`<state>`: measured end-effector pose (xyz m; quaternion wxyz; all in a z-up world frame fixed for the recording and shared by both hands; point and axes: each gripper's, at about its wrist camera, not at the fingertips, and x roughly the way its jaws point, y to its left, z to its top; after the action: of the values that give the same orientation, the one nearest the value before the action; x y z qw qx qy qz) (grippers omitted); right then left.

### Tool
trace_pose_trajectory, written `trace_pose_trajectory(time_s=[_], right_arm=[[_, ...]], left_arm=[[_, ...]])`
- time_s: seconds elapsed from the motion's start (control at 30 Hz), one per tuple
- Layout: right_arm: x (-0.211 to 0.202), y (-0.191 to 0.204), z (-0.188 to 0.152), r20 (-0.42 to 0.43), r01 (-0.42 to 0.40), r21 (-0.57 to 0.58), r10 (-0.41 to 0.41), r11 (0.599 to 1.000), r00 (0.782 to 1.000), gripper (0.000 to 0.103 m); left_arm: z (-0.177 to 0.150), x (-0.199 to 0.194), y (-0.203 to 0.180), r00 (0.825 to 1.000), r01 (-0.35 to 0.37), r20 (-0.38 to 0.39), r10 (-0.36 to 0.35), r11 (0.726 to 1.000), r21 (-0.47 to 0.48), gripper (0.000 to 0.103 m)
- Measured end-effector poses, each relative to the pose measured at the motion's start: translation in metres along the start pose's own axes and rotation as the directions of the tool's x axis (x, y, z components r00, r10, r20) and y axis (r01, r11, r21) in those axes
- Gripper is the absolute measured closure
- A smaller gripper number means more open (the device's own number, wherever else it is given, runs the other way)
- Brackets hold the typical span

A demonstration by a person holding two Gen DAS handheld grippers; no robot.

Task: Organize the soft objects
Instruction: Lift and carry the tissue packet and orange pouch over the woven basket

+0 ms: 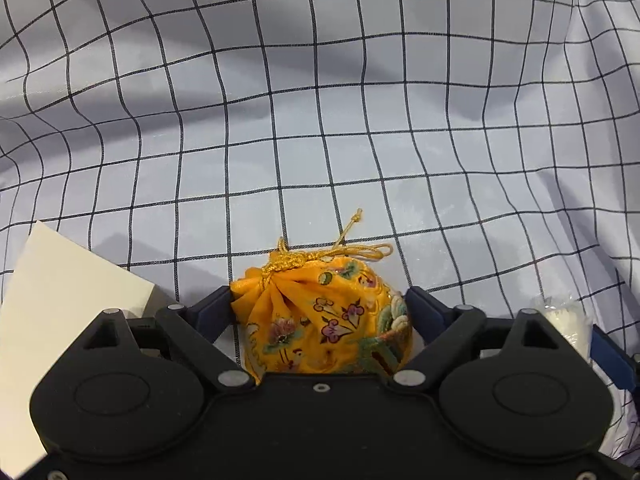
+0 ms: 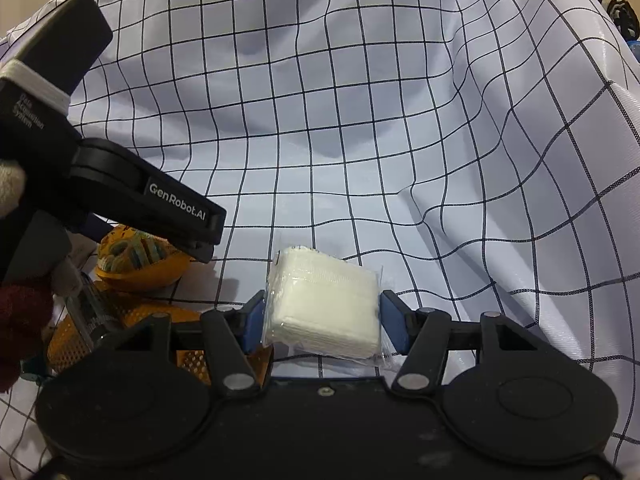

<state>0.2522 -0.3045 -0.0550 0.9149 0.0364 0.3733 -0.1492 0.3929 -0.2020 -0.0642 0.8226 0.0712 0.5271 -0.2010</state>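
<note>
A yellow embroidered drawstring pouch (image 1: 320, 320) lies low on the checked cloth (image 1: 320, 120). It sits between the blue pads of my left gripper (image 1: 320, 300), which touch its two sides. The right wrist view shows that pouch (image 2: 136, 256) under the left gripper (image 2: 168, 208). My right gripper (image 2: 322, 312) is shut on a white packet of folded pads in clear wrap (image 2: 324, 300), held just above the cloth. The same packet (image 1: 568, 320) shows at the right edge of the left wrist view.
The white cloth with a dark grid (image 2: 360, 120) rises around both grippers like a bag's walls. A white flat box (image 1: 60, 320) lies to the left. An orange perforated item (image 2: 76, 340) rests beneath the pouch. A gloved hand (image 2: 10, 188) and a dark red sleeve (image 2: 20, 320) are at far left.
</note>
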Motion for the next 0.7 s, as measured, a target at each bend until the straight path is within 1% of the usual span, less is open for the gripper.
trace_pose_trajectory(time_s=[0.07,0.13,0.2,0.33,0.5,0.7], right_arm=[[0.0,0.0,0.0,0.002,0.001,0.001,-0.001,1.0,1.0,0.045],[0.0,0.0,0.001,0.004,0.002,0.003,-0.002,1.0,1.0,0.045],[-0.001,-0.001,0.002,0.007,0.002,0.006,-0.002,1.0,1.0,0.045],[-0.008,0.0,0.005,0.023,0.004,0.007,-0.004,1.0,1.0,0.045],[-0.027,0.003,0.011,0.059,0.003,0.0,-0.003,1.0,0.998,0.045],[-0.066,0.01,0.016,0.123,-0.019,-0.016,0.021,1.0,0.992,0.045]], left_arm=[[0.0,0.0,0.001,1.0,0.005,0.008,-0.005,1.0,-0.004,0.022],[-0.001,-0.003,0.003,1.0,0.016,0.02,-0.015,1.0,-0.014,0.029],[-0.002,-0.008,0.005,0.999,0.022,0.035,-0.022,0.999,-0.027,0.033],[-0.003,-0.025,0.009,0.997,0.024,0.069,-0.022,0.999,-0.034,0.033],[-0.007,-0.057,0.015,0.991,0.037,0.133,-0.031,0.999,-0.039,0.033],[-0.026,-0.118,0.024,0.973,0.064,0.225,-0.054,0.997,-0.04,0.033]])
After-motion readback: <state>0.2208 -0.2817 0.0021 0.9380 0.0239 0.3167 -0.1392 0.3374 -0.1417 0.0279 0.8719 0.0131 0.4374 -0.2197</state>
